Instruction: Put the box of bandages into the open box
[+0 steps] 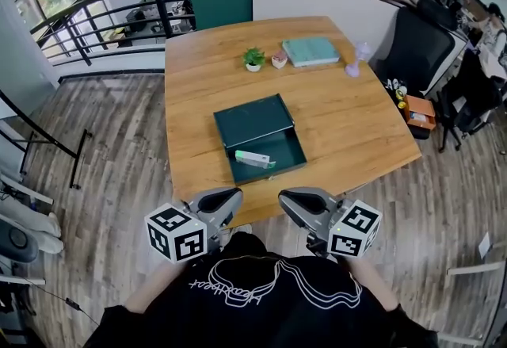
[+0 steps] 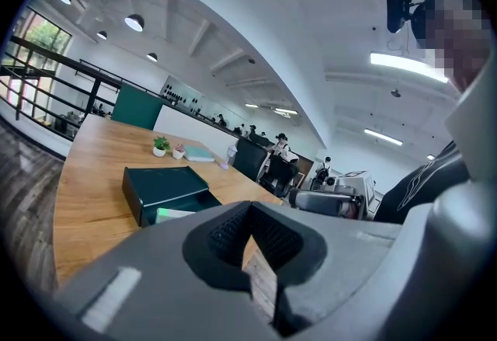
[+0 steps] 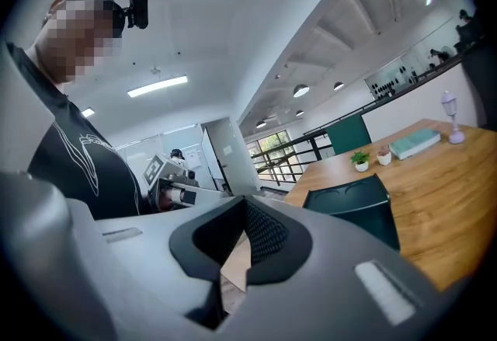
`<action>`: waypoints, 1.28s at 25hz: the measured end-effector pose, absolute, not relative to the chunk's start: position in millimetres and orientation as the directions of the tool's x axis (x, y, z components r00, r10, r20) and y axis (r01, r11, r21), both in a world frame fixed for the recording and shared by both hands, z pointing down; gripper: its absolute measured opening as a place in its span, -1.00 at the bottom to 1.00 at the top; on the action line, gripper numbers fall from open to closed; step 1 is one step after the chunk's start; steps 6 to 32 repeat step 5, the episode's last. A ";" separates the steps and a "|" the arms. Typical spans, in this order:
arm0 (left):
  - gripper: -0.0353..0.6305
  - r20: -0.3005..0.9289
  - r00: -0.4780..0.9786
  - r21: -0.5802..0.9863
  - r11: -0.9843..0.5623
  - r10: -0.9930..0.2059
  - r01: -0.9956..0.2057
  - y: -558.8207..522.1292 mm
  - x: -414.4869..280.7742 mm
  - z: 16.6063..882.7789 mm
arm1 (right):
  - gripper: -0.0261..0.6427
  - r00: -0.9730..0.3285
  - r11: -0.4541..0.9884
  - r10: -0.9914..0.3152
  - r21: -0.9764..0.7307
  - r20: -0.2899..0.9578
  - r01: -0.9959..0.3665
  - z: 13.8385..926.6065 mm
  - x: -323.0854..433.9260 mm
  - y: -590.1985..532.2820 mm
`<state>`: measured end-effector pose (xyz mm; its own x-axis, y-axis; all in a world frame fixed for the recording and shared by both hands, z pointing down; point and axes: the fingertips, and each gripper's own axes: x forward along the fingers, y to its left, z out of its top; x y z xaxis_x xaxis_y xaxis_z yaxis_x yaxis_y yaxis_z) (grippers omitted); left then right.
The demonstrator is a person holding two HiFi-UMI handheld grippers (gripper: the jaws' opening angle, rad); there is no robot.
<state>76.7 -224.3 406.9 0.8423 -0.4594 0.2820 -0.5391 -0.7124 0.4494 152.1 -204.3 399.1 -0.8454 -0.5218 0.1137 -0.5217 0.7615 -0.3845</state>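
Two grippers, both closed and empty: my left gripper (image 1: 230,197) and right gripper (image 1: 289,200) hang side by side at the near edge of the wooden table (image 1: 356,128), close to my body, jaws together with nothing between them, tips pointing toward each other. The box of bandages (image 1: 253,158), white with green, lies inside the open box (image 1: 290,151), toward its near left side. The dark green lid (image 1: 252,118) is folded back on the far side. A potted plant (image 1: 253,59) and teal book (image 1: 310,51) sit at the far end of the table, well apart from the box.
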 end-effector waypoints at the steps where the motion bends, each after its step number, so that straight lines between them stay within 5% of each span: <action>1: -0.89 0.283 0.844 0.451 -0.713 -0.456 -0.537 -224.8 77.5 408.0 | -0.85 -0.844 0.759 -0.523 -0.386 0.116 -0.524 400.1 152.6 -204.5; 32: -0.89 0.283 0.847 0.458 -0.712 -0.450 -0.532 -226.4 78.5 410.4 | -0.85 -0.840 0.751 -0.528 -0.393 0.124 -0.530 403.3 153.9 -205.3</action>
